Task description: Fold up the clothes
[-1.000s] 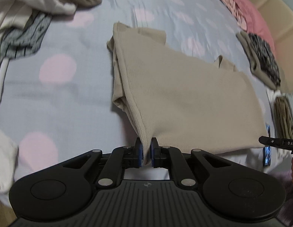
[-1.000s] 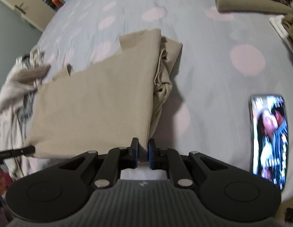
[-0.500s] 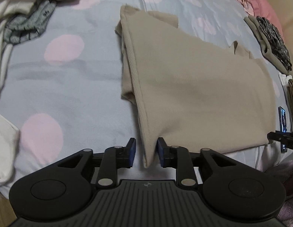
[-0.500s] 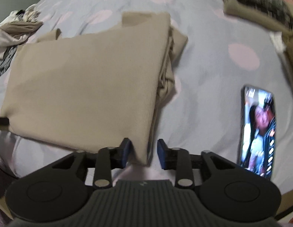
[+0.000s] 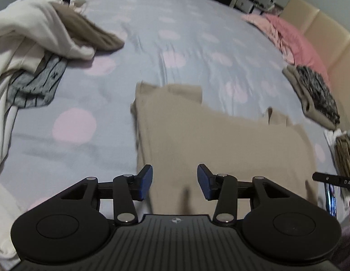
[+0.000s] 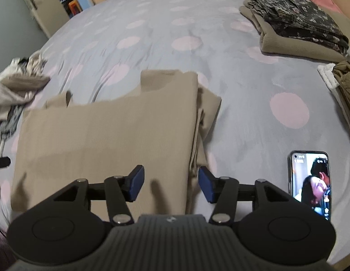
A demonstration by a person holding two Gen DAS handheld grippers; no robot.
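A beige knit garment [image 5: 220, 144] lies folded flat on the spotted bedsheet [image 5: 175, 45], with sleeve ends sticking out at its far edge. My left gripper [image 5: 174, 181] hangs open just above the garment's near left corner, holding nothing. In the right wrist view the same garment [image 6: 107, 140] fills the left half, its bunched folded edge on the right. My right gripper [image 6: 171, 184] is open over the near right corner, nothing between its blue pads. The tip of the right gripper [image 5: 333, 179] shows at the left view's right edge.
A heap of unfolded white, brown and striped clothes [image 5: 32, 52] lies at the left. Folded stacks [image 6: 294, 27] sit at the right, with more [image 6: 346, 85] by the edge. A phone [image 6: 310, 183] with a lit screen lies right of my right gripper. Pink bedding [image 5: 294, 38] and a headboard are far right.
Both grippers, shut on the garment's near corners a second ago, have opened and let it go, then lifted and drawn back. The garment now rests flat.
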